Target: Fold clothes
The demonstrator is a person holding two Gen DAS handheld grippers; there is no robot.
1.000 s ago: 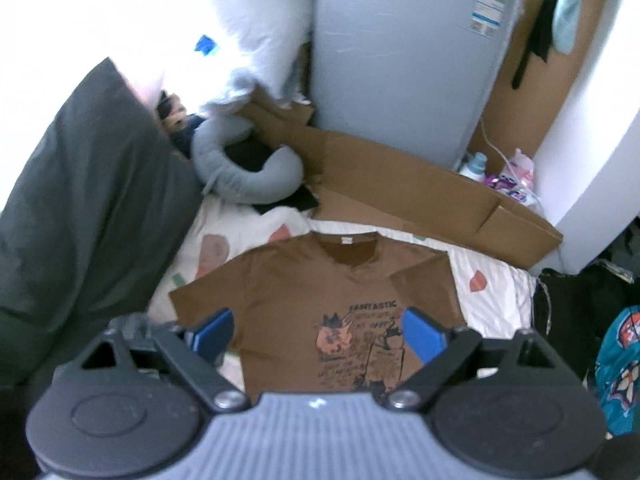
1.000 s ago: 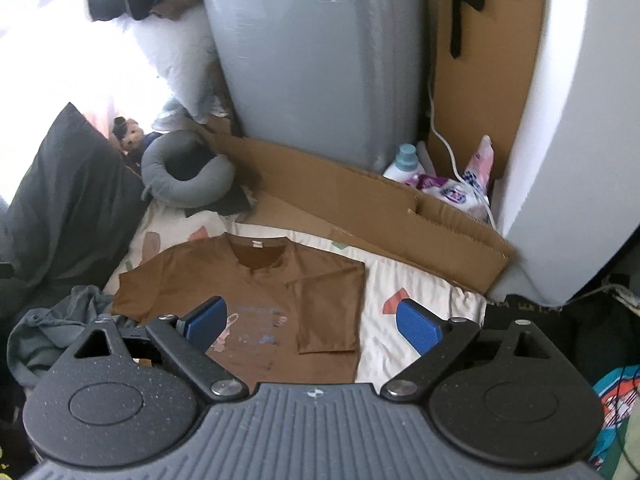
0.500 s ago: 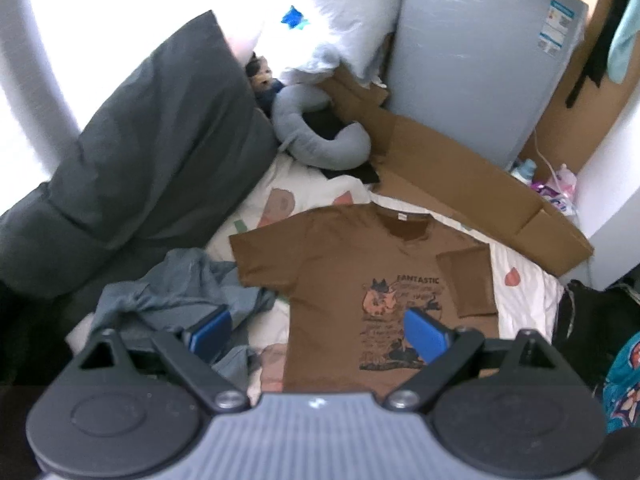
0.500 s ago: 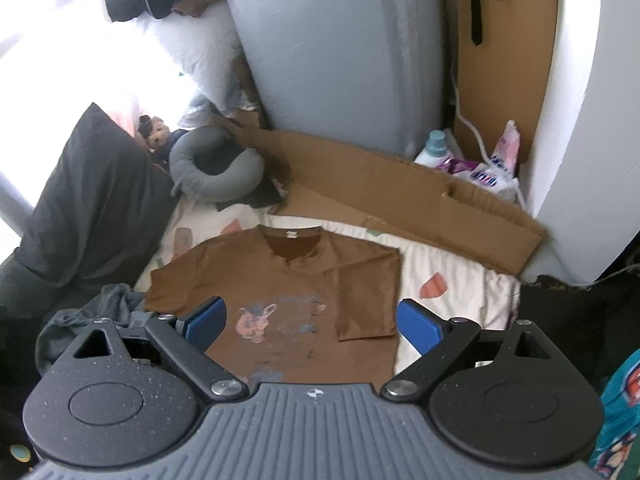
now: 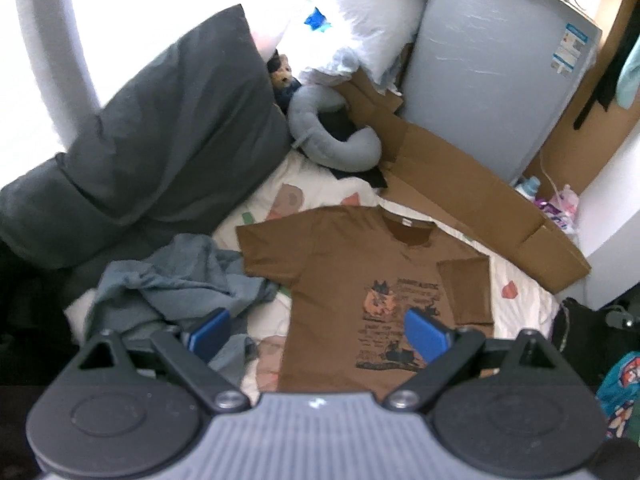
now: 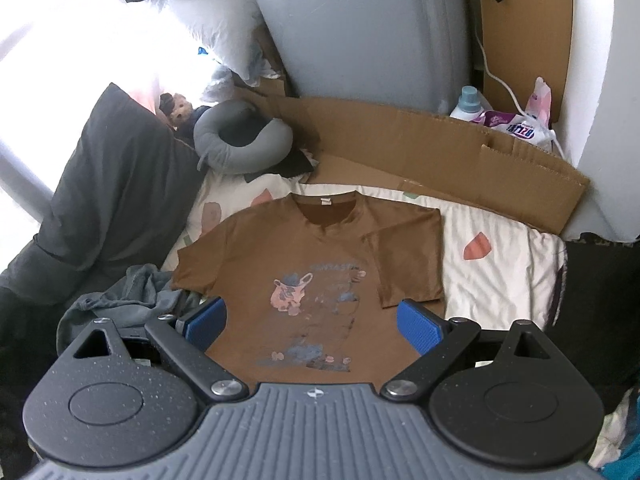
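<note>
Pillow [image 5: 160, 132], dark grey, at far left; crumpled grey garment [image 5: 172, 280] beside it. Brown T-shirt [image 5: 360, 272] flat on bedsheet [image 6: 500, 276], right sleeve folded inward. Left gripper [image 5: 318, 332] and right gripper [image 6: 310, 320] hover above, jaws spread, empty.
</note>
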